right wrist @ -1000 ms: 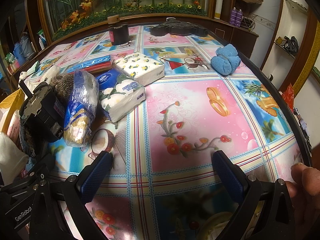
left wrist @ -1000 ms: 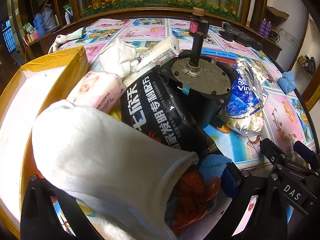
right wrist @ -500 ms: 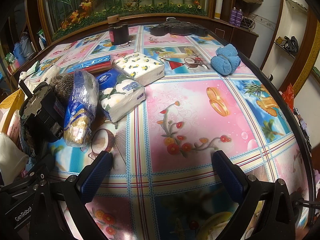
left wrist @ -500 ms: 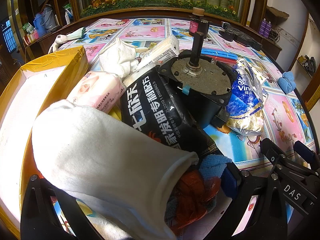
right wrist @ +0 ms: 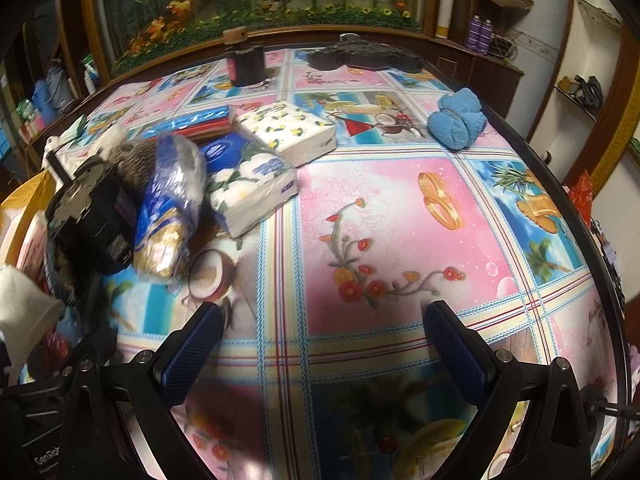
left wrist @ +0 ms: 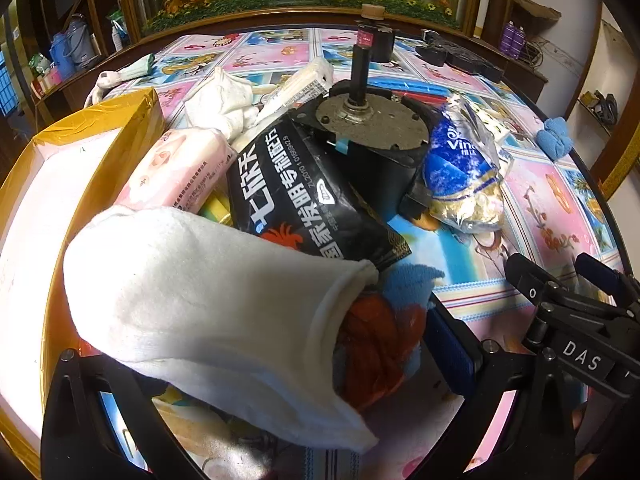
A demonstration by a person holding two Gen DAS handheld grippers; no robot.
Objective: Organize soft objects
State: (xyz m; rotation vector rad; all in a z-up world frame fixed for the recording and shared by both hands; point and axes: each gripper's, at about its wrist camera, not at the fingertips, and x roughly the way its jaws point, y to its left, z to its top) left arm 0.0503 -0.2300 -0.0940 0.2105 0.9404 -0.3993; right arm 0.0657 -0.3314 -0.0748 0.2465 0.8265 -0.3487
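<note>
A large white sock [left wrist: 208,292], stuffed with red cloth [left wrist: 372,344] and blue cloth [left wrist: 408,280], fills the span of my left gripper [left wrist: 256,344]. That gripper is shut on it; its left finger is hidden under the sock, and the blue pad [left wrist: 448,348] presses the cloth end. The sock's edge [right wrist: 24,312] shows at the far left of the right wrist view. My right gripper [right wrist: 320,344] hovers open over the flowered tablecloth [right wrist: 380,220], nothing between its pads. A rolled blue towel [right wrist: 456,124] lies at the far right.
An open yellow box [left wrist: 100,152] stands left of the sock. Behind the sock lie a pink wipes pack [left wrist: 180,168], a white cloth [left wrist: 222,100], a black packet [left wrist: 304,200], a black motor block [left wrist: 376,132] and a blue plastic bag [left wrist: 460,168]. Two tissue packs [right wrist: 252,184] [right wrist: 288,132] lie mid-table.
A person's hand at the lower right edge of the right wrist view has gone out of sight. Both grippers and the sock have barely moved.
</note>
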